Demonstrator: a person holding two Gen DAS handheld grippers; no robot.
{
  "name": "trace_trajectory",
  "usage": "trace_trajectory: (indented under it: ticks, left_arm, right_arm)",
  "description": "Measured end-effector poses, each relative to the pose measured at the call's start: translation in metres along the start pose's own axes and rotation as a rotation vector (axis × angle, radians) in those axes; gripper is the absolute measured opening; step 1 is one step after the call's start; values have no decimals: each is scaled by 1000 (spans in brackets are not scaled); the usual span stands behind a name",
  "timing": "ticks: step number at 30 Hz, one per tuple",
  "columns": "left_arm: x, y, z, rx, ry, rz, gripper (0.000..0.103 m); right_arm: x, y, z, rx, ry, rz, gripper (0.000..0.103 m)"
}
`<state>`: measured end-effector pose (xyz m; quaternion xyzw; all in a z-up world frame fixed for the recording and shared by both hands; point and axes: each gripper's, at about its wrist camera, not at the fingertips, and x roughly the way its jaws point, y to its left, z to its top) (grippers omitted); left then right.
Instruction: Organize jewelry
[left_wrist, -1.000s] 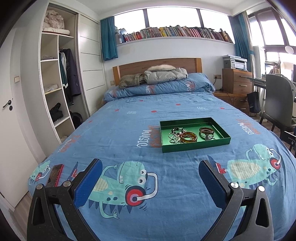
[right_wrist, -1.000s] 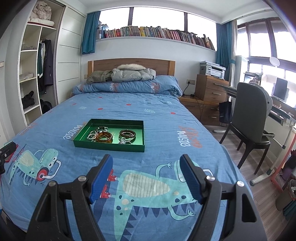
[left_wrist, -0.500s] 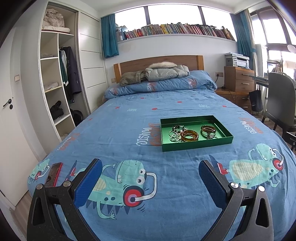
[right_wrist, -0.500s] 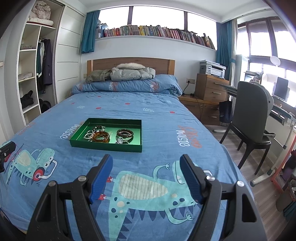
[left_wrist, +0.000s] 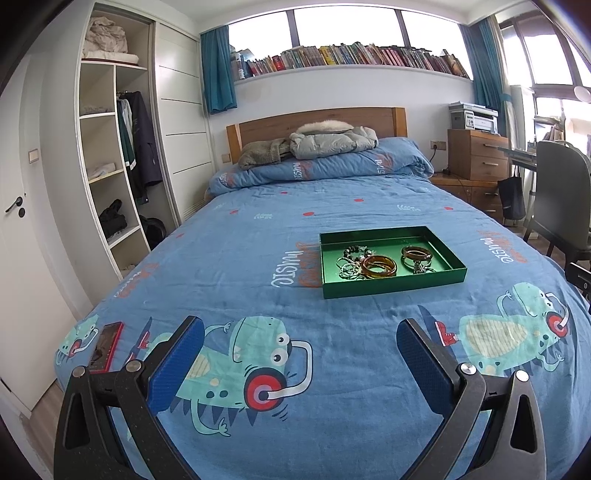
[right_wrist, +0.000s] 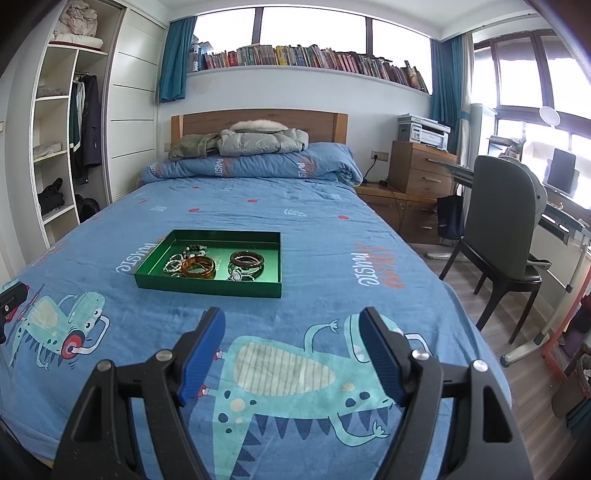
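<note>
Left gripper nearest lens, fingers spread wide, nothing between them; black frame, blue dimpled pads; right gripper same build, fingers also wide apart and empty; both hang over a bed with a soft blue quilted cover printed with teal cartoon dinosaurs; red phone lies flat at the bed edge at 9 o'clock in the left view; green tray, shallow glossy rectangle, sits mid-bed at 1 o'clock in the left view, 11 o'clock in the right view; inside it an amber bangle, a darker brown bangle, thin silvery rings and beads bunched touching; beyond, puffy grey jacket on folded bedding, wooden headboard, book row at 12 o'clock; open wardrobe at 10 o'clock.
</note>
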<state>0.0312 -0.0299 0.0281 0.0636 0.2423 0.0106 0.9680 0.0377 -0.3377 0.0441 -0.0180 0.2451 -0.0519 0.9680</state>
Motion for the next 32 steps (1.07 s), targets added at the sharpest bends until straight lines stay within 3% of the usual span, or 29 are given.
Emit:
trace_trajectory:
  ticks: [32]
  left_arm:
    - [-3,7,-5,-31,4,6,102]
  right_arm:
    - [-7,-3,2,-10,-9,-10,74]
